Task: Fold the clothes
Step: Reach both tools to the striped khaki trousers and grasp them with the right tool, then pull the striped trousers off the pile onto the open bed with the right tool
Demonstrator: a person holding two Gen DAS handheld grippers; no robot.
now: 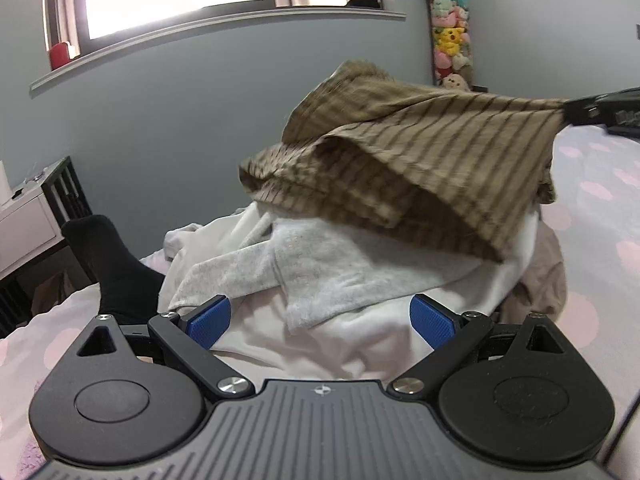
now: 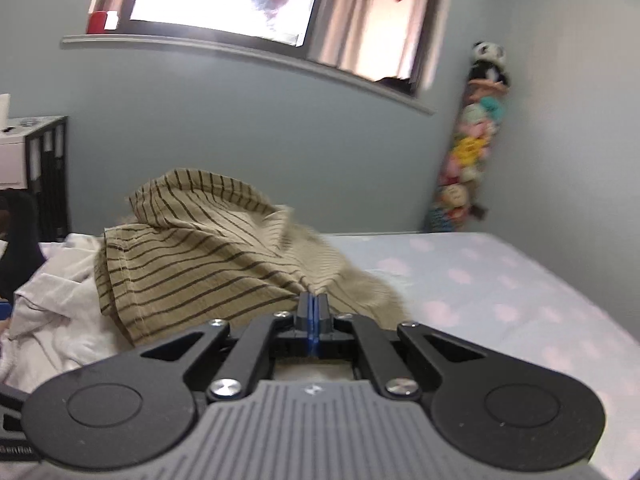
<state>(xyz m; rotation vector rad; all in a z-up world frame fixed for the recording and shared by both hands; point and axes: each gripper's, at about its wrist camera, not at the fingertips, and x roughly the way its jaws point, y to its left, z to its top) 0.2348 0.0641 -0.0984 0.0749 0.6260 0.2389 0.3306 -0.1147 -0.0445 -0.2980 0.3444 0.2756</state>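
Striped garment [image 2: 192, 264] pinched by right gripper [image 2: 314, 304].

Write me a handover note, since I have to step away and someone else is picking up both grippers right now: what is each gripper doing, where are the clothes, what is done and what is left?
Right gripper: shut on an edge of the striped shirt, which is lifted partly off the pile.
Left gripper: open, holding nothing, low in front of the laundry pile.
Clothes: the pile of white and grey pieces sits on the bed; a black sock lies to its left.
Done: one shirt picked; nothing visibly folded.
Left: spread the shirt on the bare sheet, fold it, then the rest.
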